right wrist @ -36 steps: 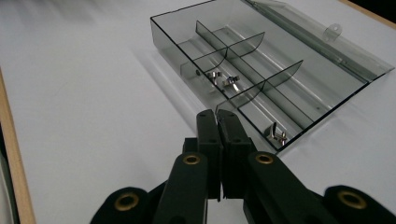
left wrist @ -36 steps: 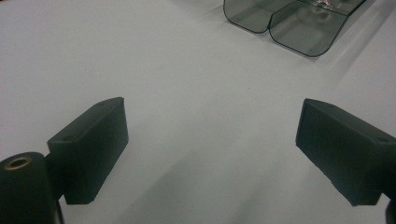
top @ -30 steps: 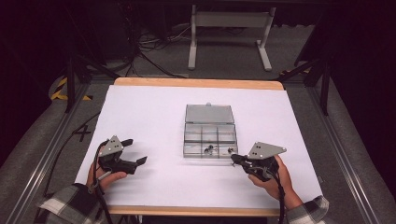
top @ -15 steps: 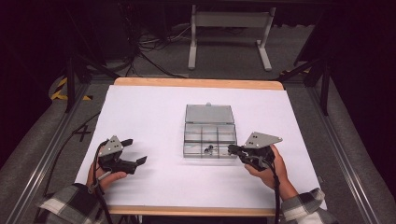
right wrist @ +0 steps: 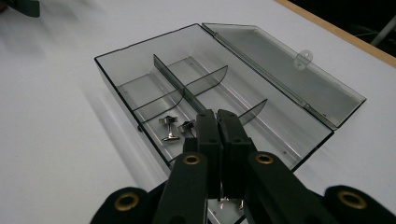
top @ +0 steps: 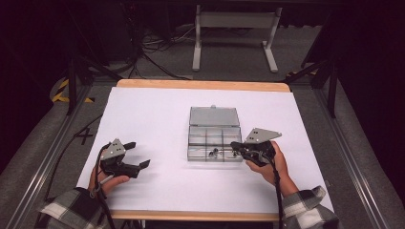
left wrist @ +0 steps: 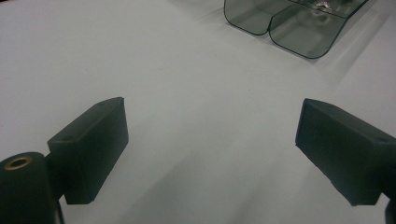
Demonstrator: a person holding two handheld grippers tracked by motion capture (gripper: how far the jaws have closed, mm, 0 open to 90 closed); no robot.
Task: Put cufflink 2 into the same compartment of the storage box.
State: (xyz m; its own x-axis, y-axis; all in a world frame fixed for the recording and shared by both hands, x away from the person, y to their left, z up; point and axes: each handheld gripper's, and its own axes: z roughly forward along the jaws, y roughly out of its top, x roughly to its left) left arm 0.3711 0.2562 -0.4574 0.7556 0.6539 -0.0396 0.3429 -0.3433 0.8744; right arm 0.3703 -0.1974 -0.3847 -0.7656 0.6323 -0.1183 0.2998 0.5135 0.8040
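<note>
White table [top: 157,119]; R tool [right wrist: 218,122] closed over clear box [right wrist: 289,70].

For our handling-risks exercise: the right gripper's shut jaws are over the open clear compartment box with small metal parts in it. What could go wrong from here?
1. The right gripper, jaws shut, hangs over the near wall of the box; a nudge could slide it on the white sheet.
2. The metal parts lie loose and might scatter.
3. The left gripper, jaws open, is far off and doesn't steady the box.
</note>
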